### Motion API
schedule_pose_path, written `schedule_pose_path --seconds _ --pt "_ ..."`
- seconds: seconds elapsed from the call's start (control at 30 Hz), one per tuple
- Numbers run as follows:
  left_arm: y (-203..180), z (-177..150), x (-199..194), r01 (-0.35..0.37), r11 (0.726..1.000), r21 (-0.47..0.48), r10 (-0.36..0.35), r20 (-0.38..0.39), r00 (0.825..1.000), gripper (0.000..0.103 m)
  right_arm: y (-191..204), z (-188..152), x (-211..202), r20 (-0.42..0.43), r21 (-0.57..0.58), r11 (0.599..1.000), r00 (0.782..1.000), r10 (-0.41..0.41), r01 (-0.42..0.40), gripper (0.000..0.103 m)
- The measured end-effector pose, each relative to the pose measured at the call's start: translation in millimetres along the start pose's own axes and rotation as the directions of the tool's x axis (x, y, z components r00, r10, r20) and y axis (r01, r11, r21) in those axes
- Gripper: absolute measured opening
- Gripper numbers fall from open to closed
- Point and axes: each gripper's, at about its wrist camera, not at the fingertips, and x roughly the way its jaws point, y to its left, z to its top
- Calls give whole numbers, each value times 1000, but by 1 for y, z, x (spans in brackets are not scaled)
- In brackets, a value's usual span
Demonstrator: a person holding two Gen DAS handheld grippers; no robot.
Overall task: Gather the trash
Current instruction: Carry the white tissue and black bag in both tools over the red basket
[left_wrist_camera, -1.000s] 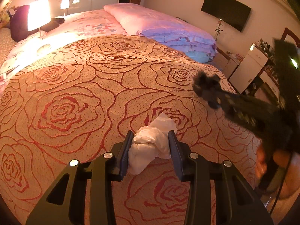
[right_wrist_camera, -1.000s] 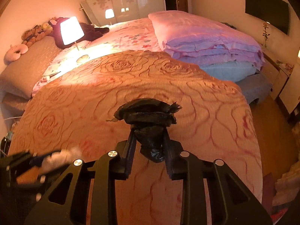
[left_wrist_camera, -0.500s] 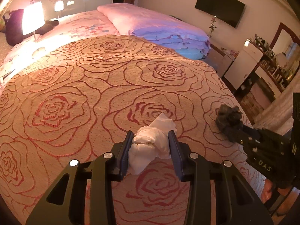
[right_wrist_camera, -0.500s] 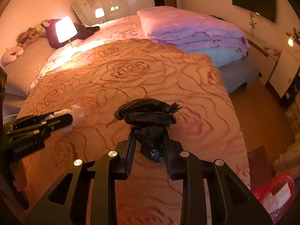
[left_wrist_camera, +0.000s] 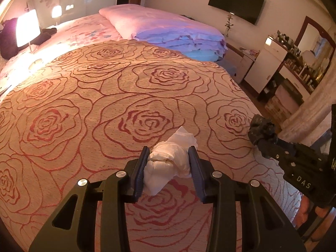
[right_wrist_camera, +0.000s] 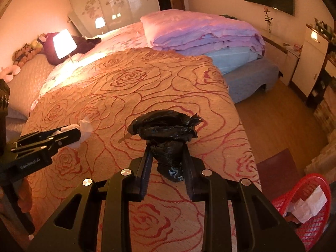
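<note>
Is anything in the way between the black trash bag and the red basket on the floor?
Nothing visible blocks it. The right tongs hold the black trash bag above the rose bedspread, and the red basket sits on open floor past the bed's corner.

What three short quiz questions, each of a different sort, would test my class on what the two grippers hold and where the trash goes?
1. True or false: the left gripper is empty.
2. Fill in: the right gripper grips a crumpled ____ plastic bag.
3. Which stands on the floor right of the bed? A. red basket B. lamp

Key: 1 false, it clamps a white tissue wad; 2 black; 3 A.
</note>
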Motion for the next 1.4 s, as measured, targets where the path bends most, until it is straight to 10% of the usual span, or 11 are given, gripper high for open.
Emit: schedule_pose_path --seconds 0.73,1.4 --pt "-89 -15 19 123 979 165 -110 -82 991 36 -82 -32 -55 42 171 978 991 -126 117 27" --pt "-227 -20 28 297 842 450 -261 -141 955 37 -165 -87 -103 4 353 890 951 -310 288 27"
